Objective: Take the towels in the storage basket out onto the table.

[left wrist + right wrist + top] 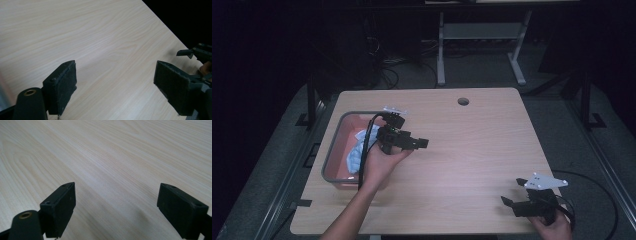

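Note:
My left gripper (422, 143) is held above the left half of the wooden table (477, 150), just right of a bin, and points right. In the left gripper view it (115, 83) is open, with bare wood between its pads (63, 85). My right gripper (513, 191) hovers at the table's front right corner and points left. Its own view shows it (116, 206) open, with nothing but tabletop between the fingers (60, 206). The left gripper view also catches the right gripper (198, 52) farther off at the right edge.
A pink bin with a grey rim (333, 145) stands at the table's left edge and holds a crumpled light-blue and white cloth (358, 150). A round cable hole (463, 101) sits near the far edge. Beyond the table stands a white desk frame (441, 50) among cables on the floor.

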Tool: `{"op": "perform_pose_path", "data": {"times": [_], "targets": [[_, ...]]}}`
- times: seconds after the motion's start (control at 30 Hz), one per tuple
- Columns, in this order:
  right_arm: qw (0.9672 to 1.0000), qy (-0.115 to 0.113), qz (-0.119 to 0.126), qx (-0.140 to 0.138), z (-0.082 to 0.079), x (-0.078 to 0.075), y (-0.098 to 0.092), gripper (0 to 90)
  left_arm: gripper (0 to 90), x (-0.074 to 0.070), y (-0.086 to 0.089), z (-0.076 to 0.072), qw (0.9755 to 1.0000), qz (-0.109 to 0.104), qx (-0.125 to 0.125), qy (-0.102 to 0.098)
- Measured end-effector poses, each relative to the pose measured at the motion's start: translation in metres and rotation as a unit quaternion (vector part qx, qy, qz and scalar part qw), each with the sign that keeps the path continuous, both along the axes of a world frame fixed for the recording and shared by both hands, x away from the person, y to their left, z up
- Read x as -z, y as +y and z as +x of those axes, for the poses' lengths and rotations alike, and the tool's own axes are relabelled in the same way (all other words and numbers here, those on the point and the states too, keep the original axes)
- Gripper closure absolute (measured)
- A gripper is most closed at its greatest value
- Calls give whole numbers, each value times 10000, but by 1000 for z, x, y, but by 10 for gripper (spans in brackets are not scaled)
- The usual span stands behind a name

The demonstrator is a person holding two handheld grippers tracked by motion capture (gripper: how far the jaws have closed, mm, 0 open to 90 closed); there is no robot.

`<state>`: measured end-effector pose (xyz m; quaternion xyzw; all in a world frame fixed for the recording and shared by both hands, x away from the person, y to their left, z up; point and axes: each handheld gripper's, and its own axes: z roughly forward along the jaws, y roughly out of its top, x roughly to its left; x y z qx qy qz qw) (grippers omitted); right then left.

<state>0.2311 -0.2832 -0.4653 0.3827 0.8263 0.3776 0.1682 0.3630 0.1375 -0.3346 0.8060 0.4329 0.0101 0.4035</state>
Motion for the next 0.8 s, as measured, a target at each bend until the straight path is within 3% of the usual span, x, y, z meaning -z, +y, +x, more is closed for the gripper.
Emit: {"op": "perform_pose_path", "data": {"times": [0.33,0.8], "targets": [[10000,27,-5,-9,0,0,1,148,194,-8,29,2,9997,24,-260,-17],[10000,28,-5,-21,0,0,1,148,194,-7,64,5,9977,109,-676,21]]}}
